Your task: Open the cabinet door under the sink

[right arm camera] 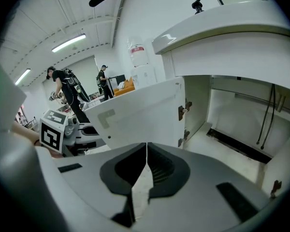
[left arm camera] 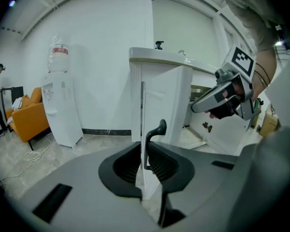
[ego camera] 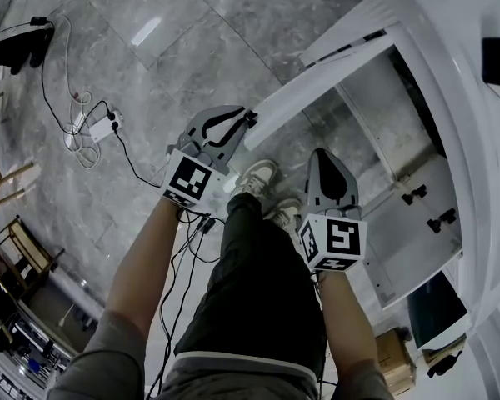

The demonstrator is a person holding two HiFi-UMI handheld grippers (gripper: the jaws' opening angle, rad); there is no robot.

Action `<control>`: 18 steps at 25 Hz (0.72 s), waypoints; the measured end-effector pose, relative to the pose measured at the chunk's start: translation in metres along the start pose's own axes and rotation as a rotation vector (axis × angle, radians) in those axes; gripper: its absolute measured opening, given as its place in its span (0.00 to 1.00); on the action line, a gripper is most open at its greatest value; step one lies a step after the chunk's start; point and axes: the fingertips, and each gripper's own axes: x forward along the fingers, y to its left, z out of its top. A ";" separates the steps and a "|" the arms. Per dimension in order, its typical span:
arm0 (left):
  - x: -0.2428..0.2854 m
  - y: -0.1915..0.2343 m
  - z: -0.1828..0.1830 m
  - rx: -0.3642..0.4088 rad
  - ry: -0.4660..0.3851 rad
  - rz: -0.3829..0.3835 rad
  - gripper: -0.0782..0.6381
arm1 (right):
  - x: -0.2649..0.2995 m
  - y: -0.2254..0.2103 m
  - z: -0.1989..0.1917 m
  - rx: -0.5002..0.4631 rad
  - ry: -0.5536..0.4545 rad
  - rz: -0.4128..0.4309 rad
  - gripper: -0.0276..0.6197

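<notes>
The white cabinet under the sink (left arm camera: 159, 57) stands open. Its left door (ego camera: 317, 82) is swung out, and I see it edge-on (left arm camera: 141, 105) in the left gripper view. My left gripper (ego camera: 243, 122) (left arm camera: 144, 151) is shut on that door's black handle (left arm camera: 157, 129) at the free edge. My right gripper (ego camera: 323, 155) (right arm camera: 146, 146) is shut on nothing and hangs in front of the open cabinet, facing the door's inner face (right arm camera: 135, 115) and its hinges (right arm camera: 184, 110). The cabinet's bare inside (right arm camera: 241, 124) shows two hoses.
The right door (ego camera: 400, 244) with two black handles (ego camera: 414, 194) also stands open. The person's shoes (ego camera: 258, 176) are just in front of the cabinet. A power strip with cables (ego camera: 104, 126) lies on the floor at left. A water dispenser (left arm camera: 60, 105) stands beyond the cabinet.
</notes>
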 end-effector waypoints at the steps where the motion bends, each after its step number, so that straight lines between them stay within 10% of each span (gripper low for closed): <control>1: 0.000 0.000 0.000 -0.009 0.000 0.000 0.17 | 0.001 0.001 0.001 -0.003 0.001 -0.001 0.09; 18: -0.067 -0.001 0.046 -0.095 0.017 -0.010 0.27 | -0.031 0.024 0.052 -0.036 -0.025 -0.025 0.09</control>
